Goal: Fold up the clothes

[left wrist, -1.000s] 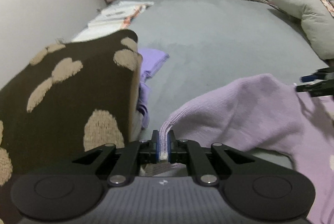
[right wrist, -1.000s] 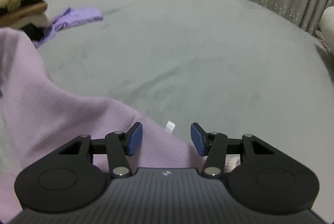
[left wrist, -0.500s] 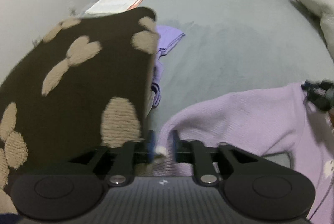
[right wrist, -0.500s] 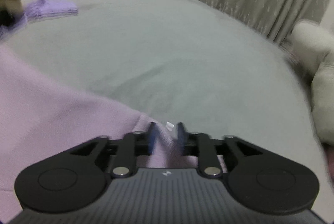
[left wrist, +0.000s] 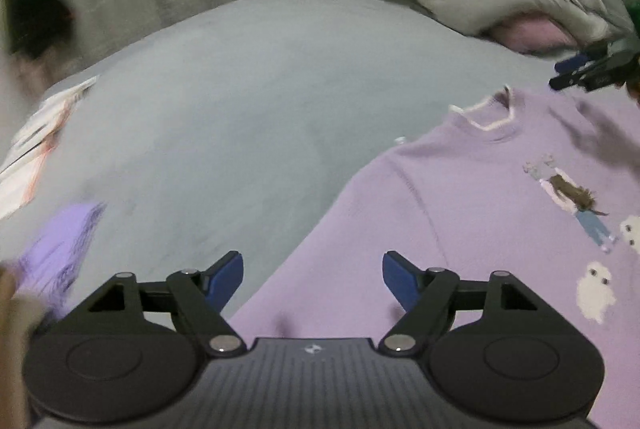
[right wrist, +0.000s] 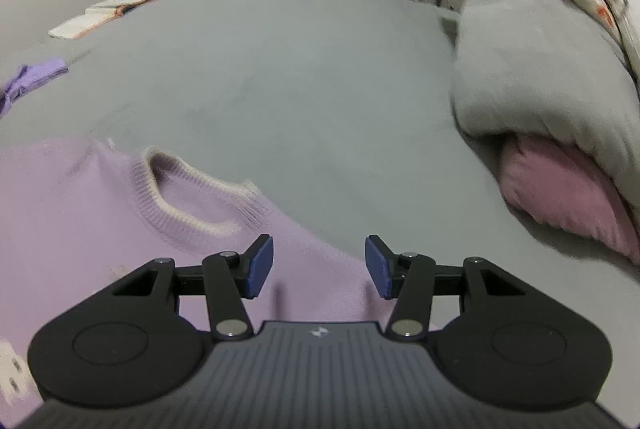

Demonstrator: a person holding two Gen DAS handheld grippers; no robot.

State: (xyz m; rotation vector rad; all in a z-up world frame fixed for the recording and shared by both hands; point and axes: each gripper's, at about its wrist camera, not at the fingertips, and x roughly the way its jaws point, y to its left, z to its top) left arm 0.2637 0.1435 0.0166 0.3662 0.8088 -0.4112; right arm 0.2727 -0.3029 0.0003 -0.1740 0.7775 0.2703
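The lilac sweater (left wrist: 472,213) is lying flat on the grey bed (left wrist: 240,101), running off frame at four o'clock. Blur is smearing the purple cloth (left wrist: 60,249) at nine o'clock. No writing is readable. The left gripper (left wrist: 313,277) is opening its jaws, gripping nothing, above the sweater's shoulder. The right gripper (right wrist: 319,266) is opening too, released, with fabric beneath.

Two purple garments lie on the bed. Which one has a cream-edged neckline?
The lilac sweater spread under both grippers; its ribbed collar is cream-trimmed. The smaller, deeper purple garment lies apart near the bed's far left, showing no trim.
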